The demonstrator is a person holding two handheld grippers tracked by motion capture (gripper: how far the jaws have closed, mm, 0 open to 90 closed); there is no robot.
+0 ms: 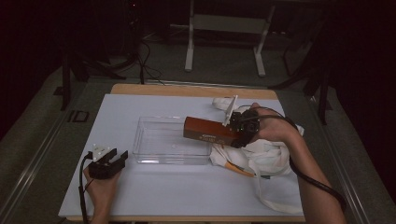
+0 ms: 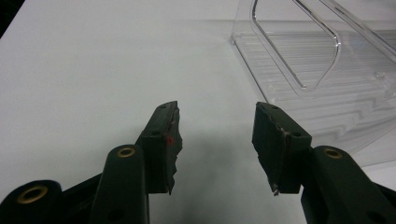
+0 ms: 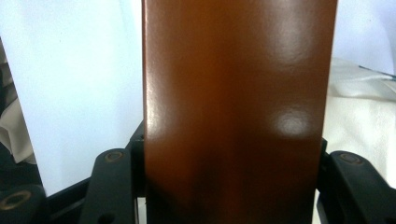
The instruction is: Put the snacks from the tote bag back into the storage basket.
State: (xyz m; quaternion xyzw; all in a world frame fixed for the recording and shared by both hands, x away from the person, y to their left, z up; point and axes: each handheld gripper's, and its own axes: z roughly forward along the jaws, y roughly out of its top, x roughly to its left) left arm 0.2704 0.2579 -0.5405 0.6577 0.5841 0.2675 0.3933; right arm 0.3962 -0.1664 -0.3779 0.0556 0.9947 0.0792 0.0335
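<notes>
My right tool (image 1: 239,132) has the brown box (image 1: 208,130) clamped by one end, hanging over the clear bin (image 1: 170,140)'s right rim. It could clip the rim and twist loose. Left tool (image 2: 217,140) sits wide open and empty on the surface (image 1: 154,191). The right gripper view confirms both jaws pinching the box.

Looks like a lab recording bay: white sheet-covered wooden table (image 1: 187,88) in a dark curtained room, grey carpet floor (image 1: 224,65), loose black cables (image 1: 144,65), white metal stand legs (image 1: 189,51) behind, cabled handheld gripper rigs.
</notes>
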